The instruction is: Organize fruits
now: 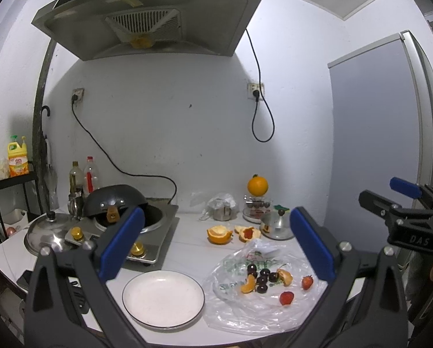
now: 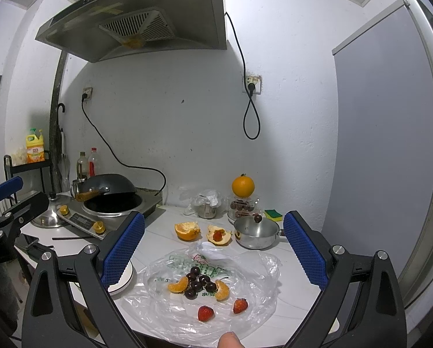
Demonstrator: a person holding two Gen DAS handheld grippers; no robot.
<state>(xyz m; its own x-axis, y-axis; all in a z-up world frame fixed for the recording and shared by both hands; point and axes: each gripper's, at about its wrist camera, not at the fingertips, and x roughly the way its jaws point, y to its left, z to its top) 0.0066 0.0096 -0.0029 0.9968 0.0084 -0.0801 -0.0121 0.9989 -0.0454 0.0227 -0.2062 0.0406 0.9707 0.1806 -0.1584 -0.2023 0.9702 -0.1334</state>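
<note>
A clear plastic bag [image 1: 245, 313] [image 2: 254, 269] lies flat on the white counter. On it lie two strawberries [image 2: 205, 313] [image 1: 286, 297], two orange segments [image 2: 178, 285] [image 1: 248, 285] and several dark cherries [image 2: 197, 282] [image 1: 261, 278]. An empty white plate [image 1: 163, 298] sits left of the bag; in the right wrist view only its edge [image 2: 126, 278] shows. My left gripper [image 1: 216, 249] is open above the plate and bag. My right gripper [image 2: 213, 249] is open above the bag, and it also shows in the left wrist view [image 1: 405, 200].
Orange peels [image 1: 219, 234] [image 2: 187, 230], one holding a strawberry [image 2: 217, 235], lie behind the bag. A small steel pot [image 2: 255, 233], a whole orange [image 1: 257, 185] on a container, a stove with wok [image 1: 115, 203] and a fridge [image 1: 381, 133] surround the counter.
</note>
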